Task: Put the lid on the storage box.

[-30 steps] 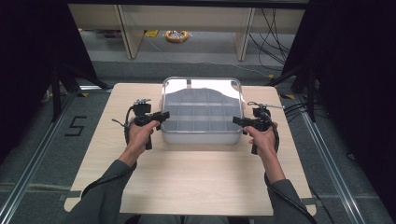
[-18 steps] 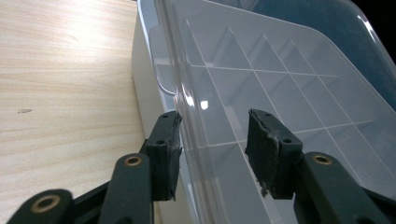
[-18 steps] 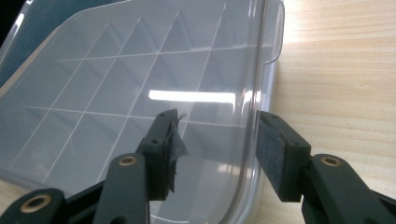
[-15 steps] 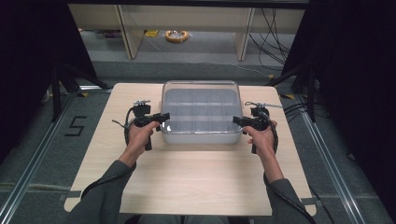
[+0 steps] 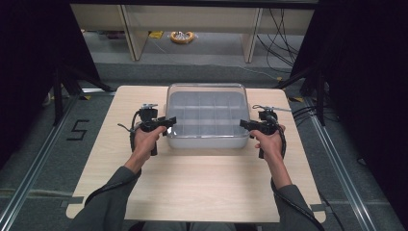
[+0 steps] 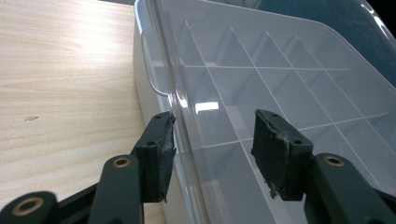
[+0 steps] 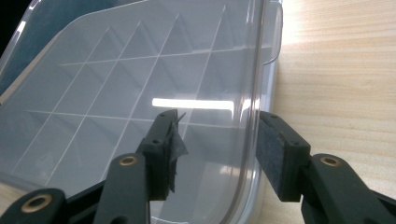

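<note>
On the pale wooden desk (image 5: 192, 183), both tongs, left (image 5: 169, 121) and right (image 5: 242, 124), straddle the clear plastic divided box's (image 5: 207, 113) lid edges, the left just opening, both apart, apparently releasing it.

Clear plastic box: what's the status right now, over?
Left hand-held gripper open astride lid edge, just opening. Right hand-held gripper open astride opposite edge. Lid down on box. Nothing blocking.

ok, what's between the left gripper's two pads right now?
Left gripper view: the clear lid's edge strip of the compartment box; the pads look clear of it.
</note>
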The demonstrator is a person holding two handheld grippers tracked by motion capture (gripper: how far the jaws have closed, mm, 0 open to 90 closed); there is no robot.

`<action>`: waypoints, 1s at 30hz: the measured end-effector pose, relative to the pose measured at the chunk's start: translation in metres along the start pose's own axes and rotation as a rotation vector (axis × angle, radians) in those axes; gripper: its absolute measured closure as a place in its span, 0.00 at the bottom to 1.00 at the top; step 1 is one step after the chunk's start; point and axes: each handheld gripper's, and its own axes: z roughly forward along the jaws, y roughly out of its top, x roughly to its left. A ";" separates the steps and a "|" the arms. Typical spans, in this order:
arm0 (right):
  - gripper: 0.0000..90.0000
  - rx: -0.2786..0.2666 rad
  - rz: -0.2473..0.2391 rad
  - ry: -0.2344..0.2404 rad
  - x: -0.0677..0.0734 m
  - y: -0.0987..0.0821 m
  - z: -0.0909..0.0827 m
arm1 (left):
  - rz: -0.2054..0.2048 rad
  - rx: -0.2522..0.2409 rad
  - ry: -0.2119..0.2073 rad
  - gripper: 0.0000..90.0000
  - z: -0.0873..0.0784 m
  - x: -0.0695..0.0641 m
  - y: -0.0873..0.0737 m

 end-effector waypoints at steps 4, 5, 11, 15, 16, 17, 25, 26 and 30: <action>0.54 -0.014 0.024 0.006 0.000 0.000 0.001 | 0.145 0.031 0.085 0.56 0.002 -0.006 -0.005; 0.56 -0.012 0.036 0.016 0.001 0.000 0.000 | 0.111 0.007 0.079 0.55 0.004 -0.007 -0.005; 0.55 -0.005 0.024 0.014 0.000 0.001 0.001 | 0.096 0.026 0.066 0.58 0.004 -0.004 -0.002; 0.55 -0.004 0.021 0.013 0.000 0.002 0.001 | 0.078 0.023 0.057 0.58 0.004 -0.002 -0.003; 0.54 -0.015 0.004 0.006 -0.001 0.002 0.002 | 0.063 0.020 0.054 0.58 0.004 -0.002 -0.003; 0.53 0.000 0.012 0.008 0.002 0.003 0.001 | 0.069 0.023 0.054 0.57 0.004 -0.001 -0.003; 0.49 0.001 0.044 -0.018 0.004 0.002 -0.001 | 0.040 0.031 0.039 0.57 0.002 0.006 -0.003; 0.49 -0.002 0.042 -0.005 0.001 0.000 0.000 | 0.032 0.034 0.035 0.57 0.002 0.007 -0.003; 0.50 -0.017 0.058 0.006 -0.009 -0.007 -0.001 | 0.018 0.037 0.032 0.57 0.001 0.009 -0.003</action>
